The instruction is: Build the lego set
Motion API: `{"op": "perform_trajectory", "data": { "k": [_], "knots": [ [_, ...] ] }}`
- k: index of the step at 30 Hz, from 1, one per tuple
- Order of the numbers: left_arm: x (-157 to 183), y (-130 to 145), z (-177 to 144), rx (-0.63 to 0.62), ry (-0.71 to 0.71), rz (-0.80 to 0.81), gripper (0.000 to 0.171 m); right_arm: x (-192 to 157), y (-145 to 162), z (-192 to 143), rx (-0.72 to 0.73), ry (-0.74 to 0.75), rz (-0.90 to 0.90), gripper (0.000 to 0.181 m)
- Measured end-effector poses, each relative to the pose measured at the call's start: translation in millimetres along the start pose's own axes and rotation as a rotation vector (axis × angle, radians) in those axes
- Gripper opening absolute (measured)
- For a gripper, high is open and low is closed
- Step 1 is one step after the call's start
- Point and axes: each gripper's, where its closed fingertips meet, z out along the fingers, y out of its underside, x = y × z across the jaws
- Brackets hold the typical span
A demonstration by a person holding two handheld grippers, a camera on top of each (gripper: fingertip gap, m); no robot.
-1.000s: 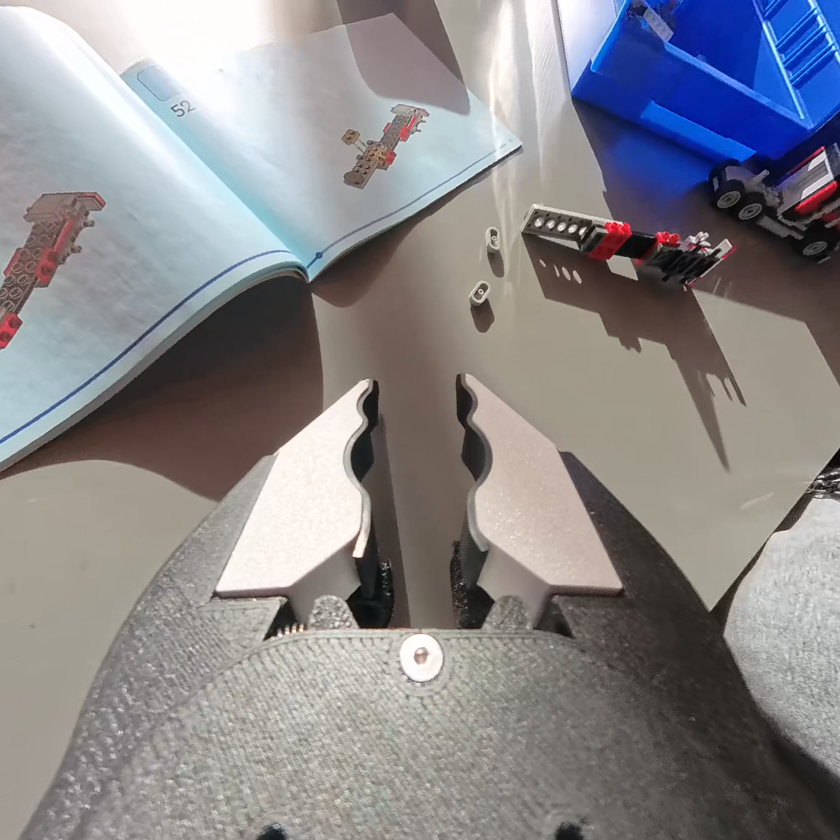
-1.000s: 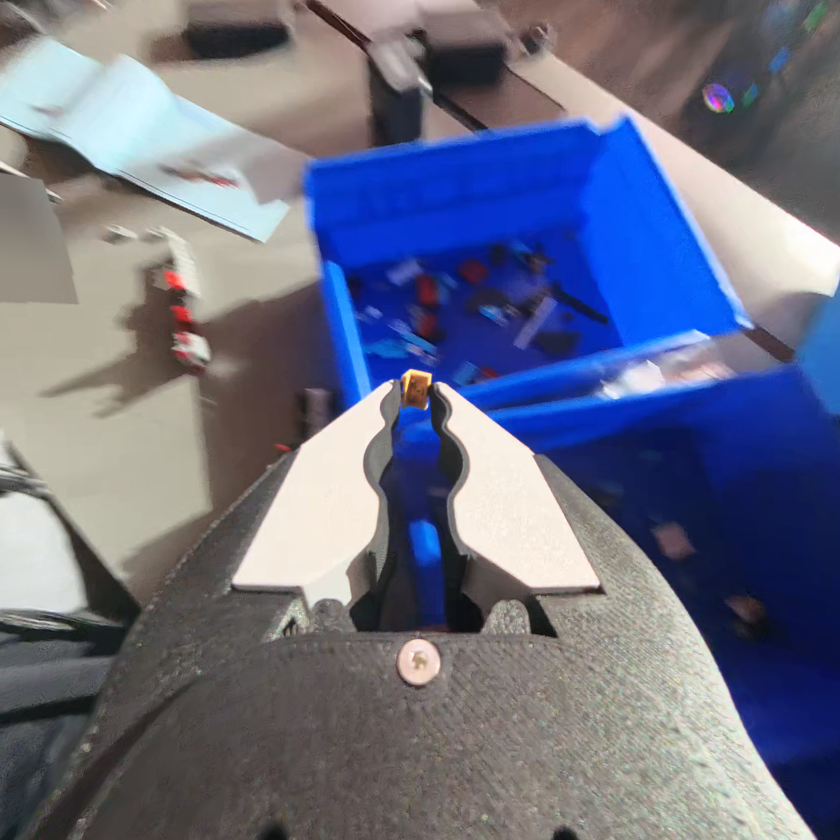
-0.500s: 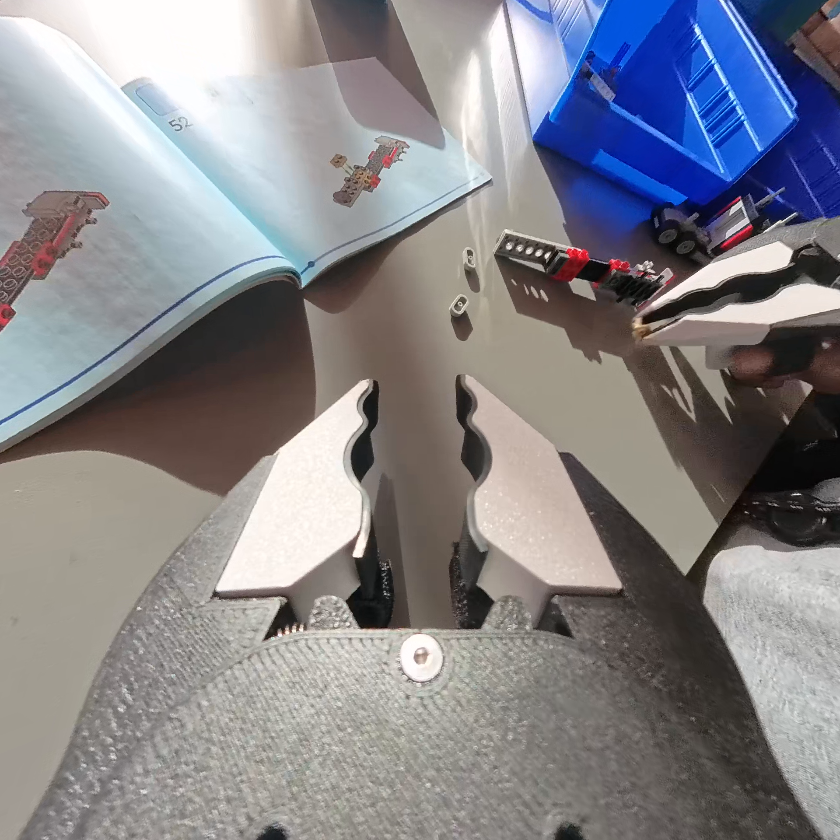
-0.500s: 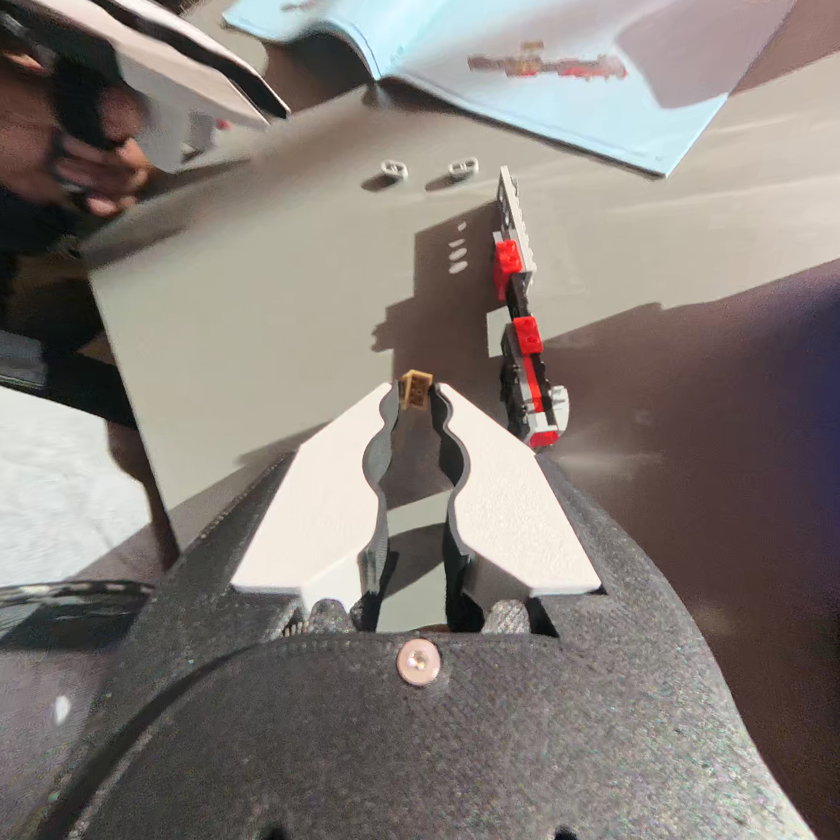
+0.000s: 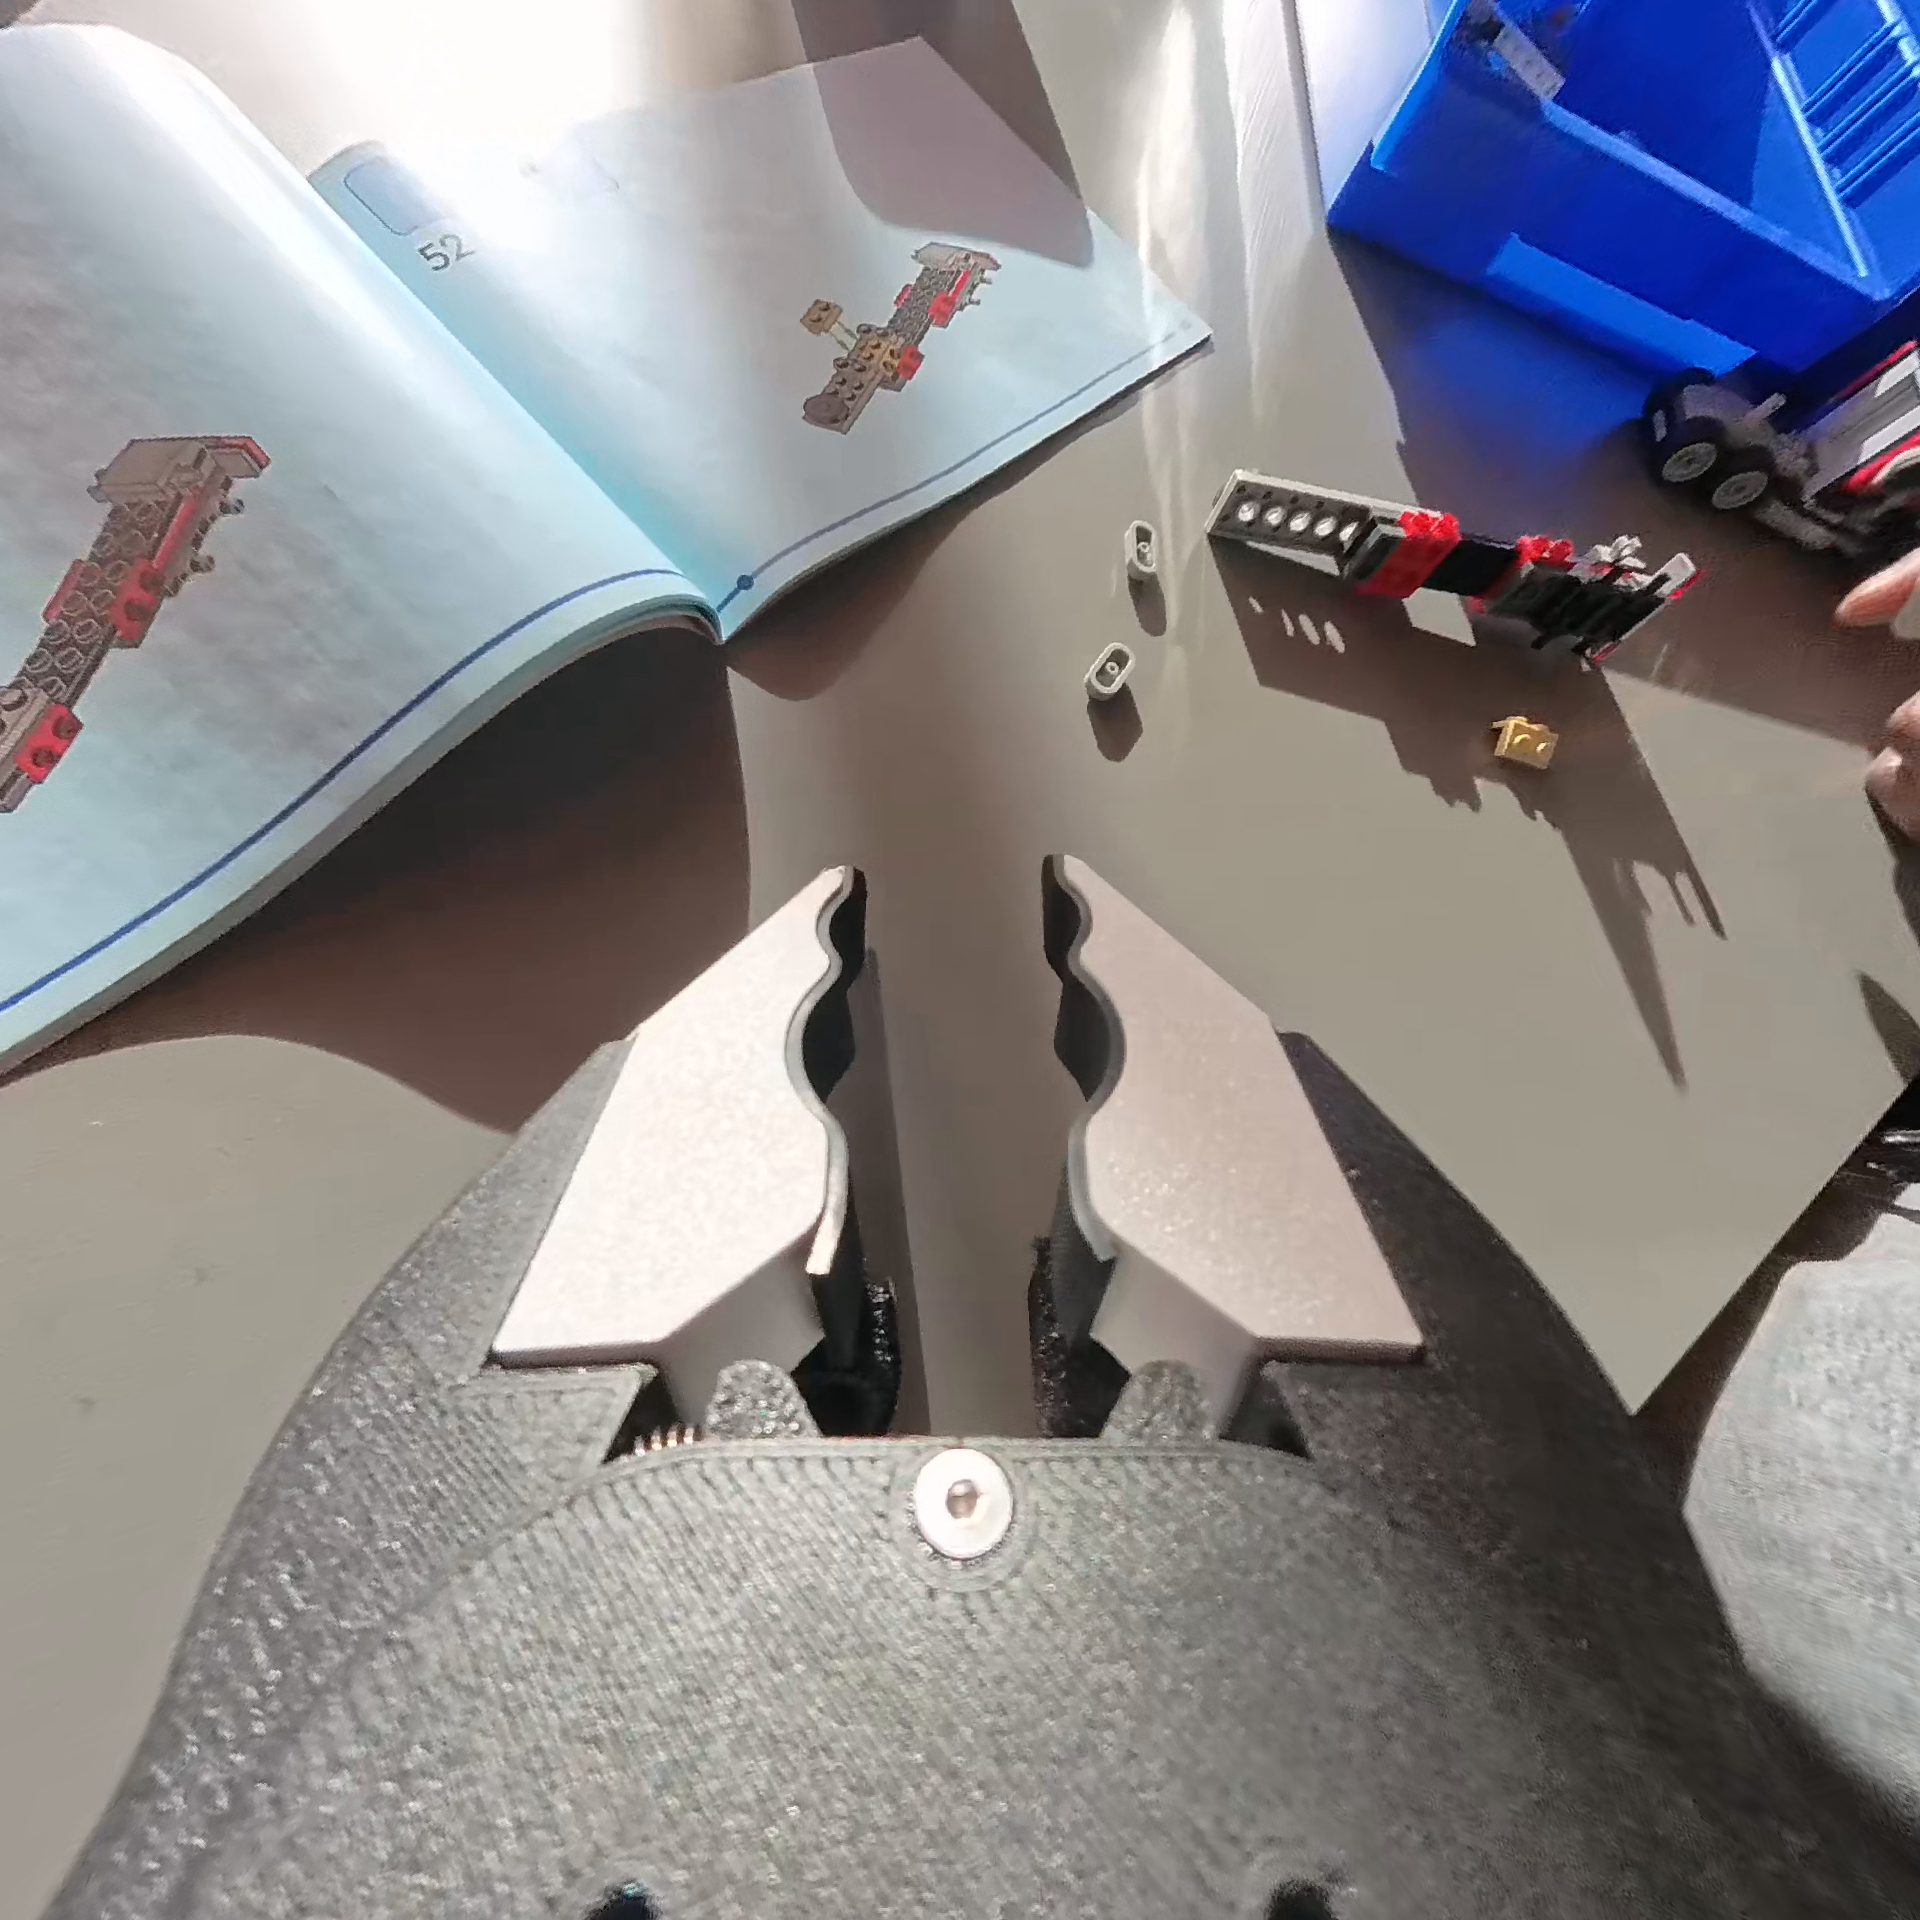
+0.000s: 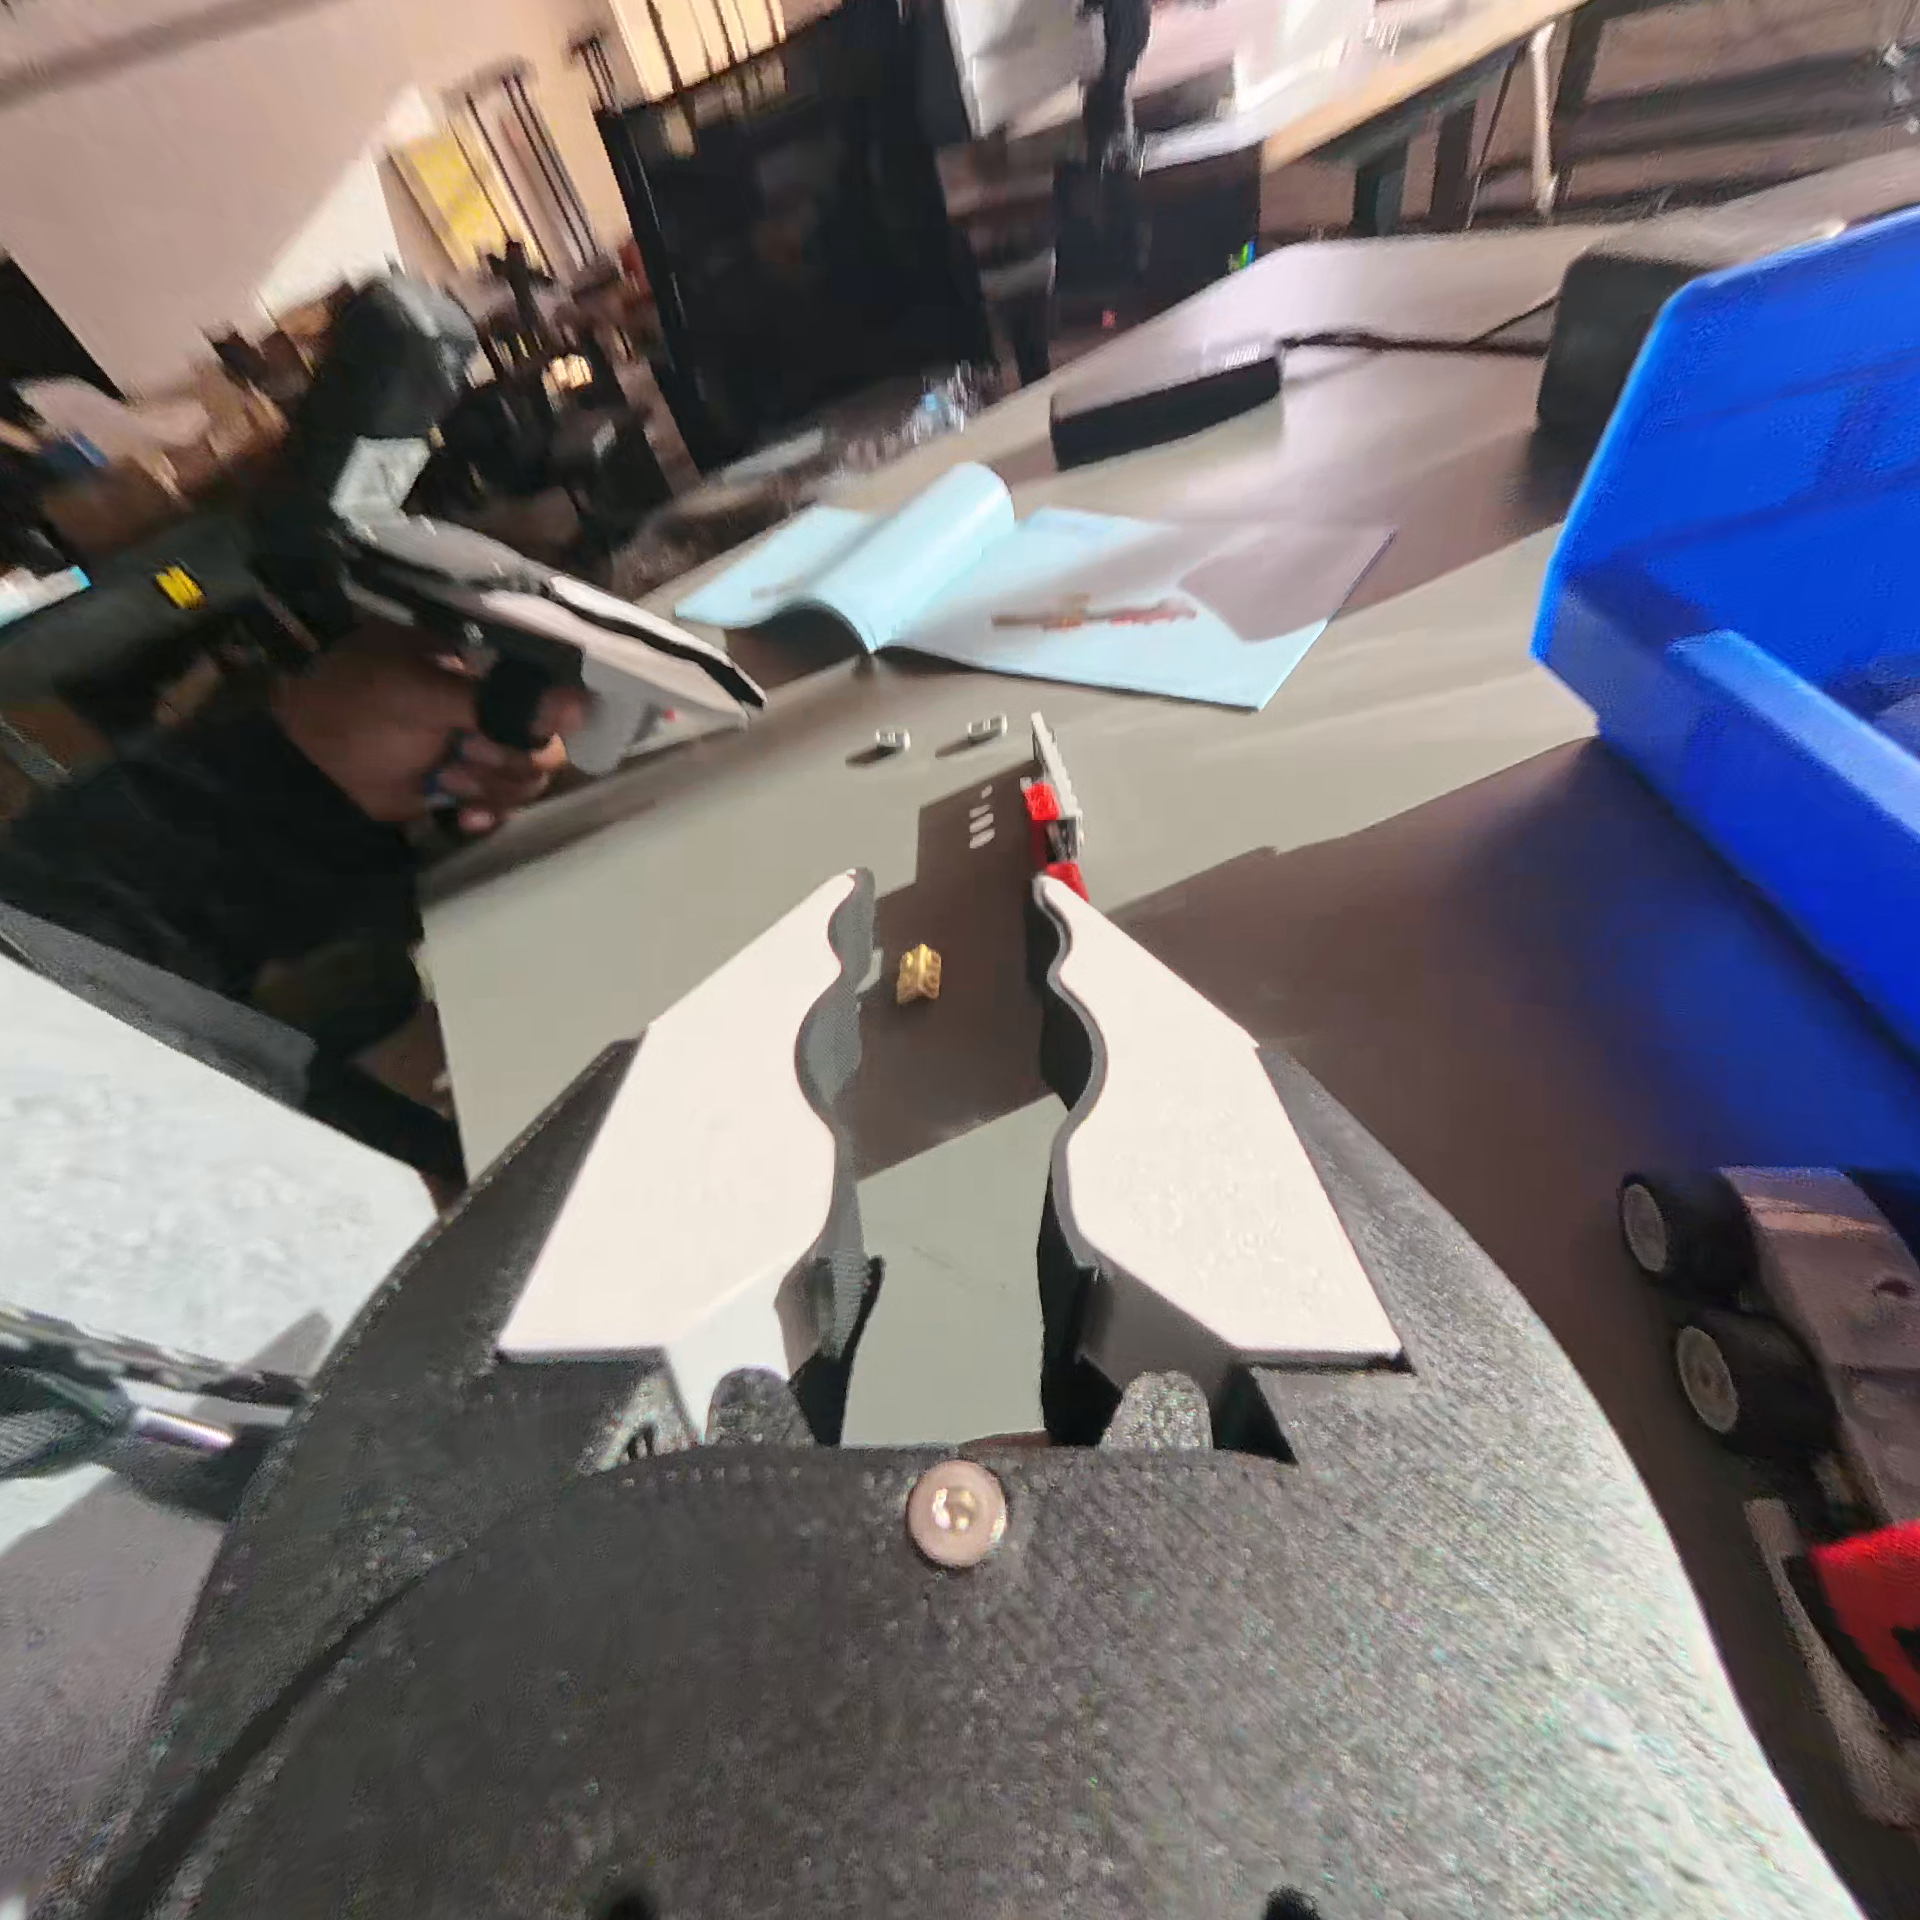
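A small tan lego piece (image 5: 1524, 741) lies loose on the grey table, just in front of the long grey, red and black lego assembly (image 5: 1455, 563). In the right wrist view the tan piece (image 6: 920, 974) lies on the table between and below my open right gripper (image 6: 951, 894), not touching the fingers; the assembly (image 6: 1055, 805) lies beyond. Two small grey pieces (image 5: 1127, 603) lie left of the assembly. My left gripper (image 5: 951, 883) is open and empty above bare table. It also shows in the right wrist view (image 6: 623, 655), held by a hand.
An open instruction booklet (image 5: 416, 416) lies at the left. A blue bin (image 5: 1662, 156) stands at the far right, with a built lego truck (image 5: 1787, 457) beside it. The table's near edge (image 5: 1766, 1247) is at the right. A person's fingers (image 5: 1886, 665) show at the right edge. The gap from one gripper's tips to the other's is roughly 25 cm.
My right gripper carried the tan piece from the bin to the table, opened and let it go beside the assembly, then drew back. The left gripper stayed open, shifting only slightly.
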Motion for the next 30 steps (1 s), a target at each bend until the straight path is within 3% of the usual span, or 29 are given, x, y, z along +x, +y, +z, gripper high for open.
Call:
{"op": "perform_trajectory", "data": {
  "k": [6,15,20,22,30],
  "knots": [
    [-5.9,-4.5,-1.2,0.027,-0.02,-0.036,0.036,14.9,-28.9,-45.6,0.271,-0.064,0.17,0.028],
    [-28.5,-8.9,-3.0,0.063,-0.085,-0.203,0.036,59.1,-45.8,-133.0,0.432,0.176,0.003,0.02],
    [-29.6,-9.4,-2.2,0.062,-0.092,-0.207,0.035,94.0,-48.2,-199.1,0.597,0.271,0.062,0.016],
    [-31.1,-9.4,-2.2,0.063,-0.109,-0.205,0.035,106.1,-46.6,-209.9,0.615,0.317,0.088,0.015],
    [-35.3,-8.7,-2.1,0.061,-0.167,-0.193,0.032,119.6,-45.6,-223.0,0.69,0.224,0.261,0.014]
  ]
}}
